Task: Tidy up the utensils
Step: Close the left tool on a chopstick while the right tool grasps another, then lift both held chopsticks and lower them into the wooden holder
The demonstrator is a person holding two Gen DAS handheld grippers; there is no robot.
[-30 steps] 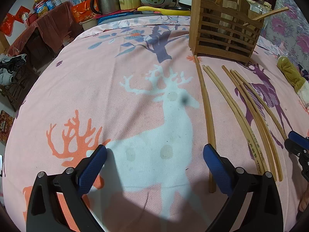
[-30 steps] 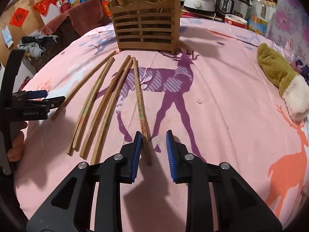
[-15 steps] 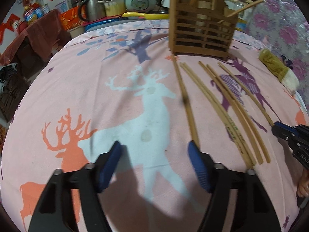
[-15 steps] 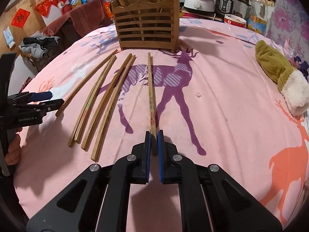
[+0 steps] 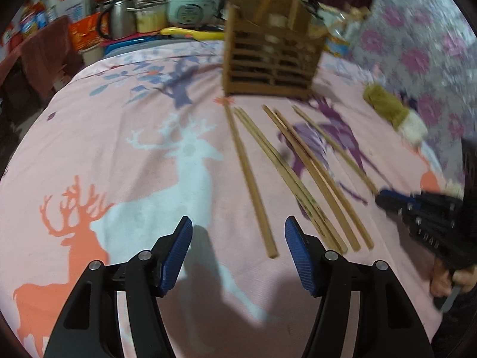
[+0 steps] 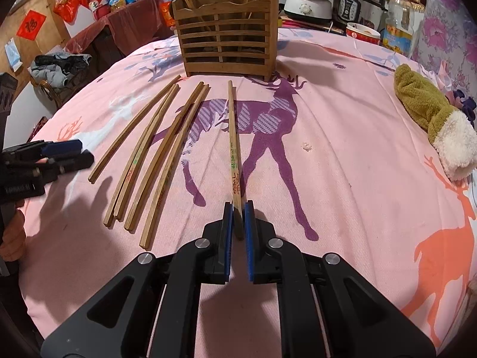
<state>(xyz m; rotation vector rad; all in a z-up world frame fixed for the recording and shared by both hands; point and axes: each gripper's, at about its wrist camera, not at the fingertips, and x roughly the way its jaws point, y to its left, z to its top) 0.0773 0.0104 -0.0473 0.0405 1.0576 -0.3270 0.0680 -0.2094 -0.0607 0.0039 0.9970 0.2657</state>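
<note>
My right gripper (image 6: 237,213) is shut on the near end of one wooden chopstick (image 6: 233,146), which points toward the slatted wooden utensil holder (image 6: 226,44). Several more chopsticks (image 6: 155,155) lie side by side to its left on the pink deer cloth. My left gripper (image 5: 235,232) is open and empty, with the leftmost chopstick (image 5: 250,179) ending just ahead between its jaws. The holder (image 5: 271,59) stands beyond with a few sticks upright in it. The right gripper also shows in the left wrist view (image 5: 390,201) at the right edge.
A green and white sock-like cloth (image 6: 432,116) lies at the right. Rice cookers (image 6: 354,3), a bowl, an oil bottle (image 6: 399,26) and a kettle (image 5: 119,24) stand behind the holder. The left gripper shows at the left edge of the right wrist view (image 6: 59,155).
My right gripper closed on the rightmost chopstick and swung it away from the others. My left gripper narrowed somewhat and shifted right toward the leftmost chopstick.
</note>
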